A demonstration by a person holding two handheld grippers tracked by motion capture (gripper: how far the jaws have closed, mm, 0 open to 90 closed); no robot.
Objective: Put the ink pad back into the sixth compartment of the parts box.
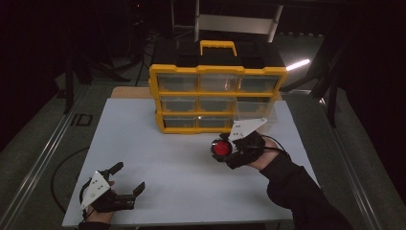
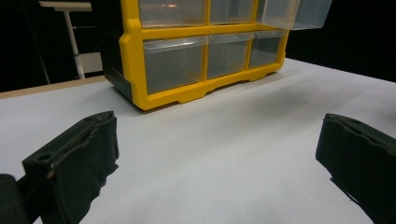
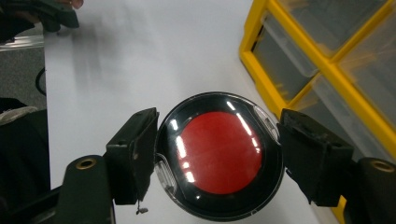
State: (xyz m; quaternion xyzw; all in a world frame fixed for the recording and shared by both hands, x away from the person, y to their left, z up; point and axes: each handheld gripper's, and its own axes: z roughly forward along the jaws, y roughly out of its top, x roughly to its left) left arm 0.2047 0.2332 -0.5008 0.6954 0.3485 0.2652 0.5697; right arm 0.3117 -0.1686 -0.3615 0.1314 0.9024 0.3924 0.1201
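Observation:
A round black disc with a red centre (image 3: 218, 154) sits clamped between the jaws of my right gripper (image 3: 217, 149), which is shut on it. From above, that disc (image 1: 220, 149) and right gripper (image 1: 225, 149) hang just in front of the yellow drawer cabinet (image 1: 216, 98). One clear drawer (image 1: 256, 108) at the cabinet's right side is pulled out. Near the table's front left corner my left gripper (image 1: 130, 177) rests open, its black pads (image 2: 74, 158) wide apart over bare white tabletop (image 2: 224, 154).
The cabinet has a yellow frame, clear drawers (image 2: 175, 58) and a carry handle (image 1: 218, 47) on top. Metal rails (image 1: 43, 153) run along the table's left side. A bright light strip (image 1: 298, 64) glows at the back right. A dark sleeve (image 1: 297, 187) enters from the lower right.

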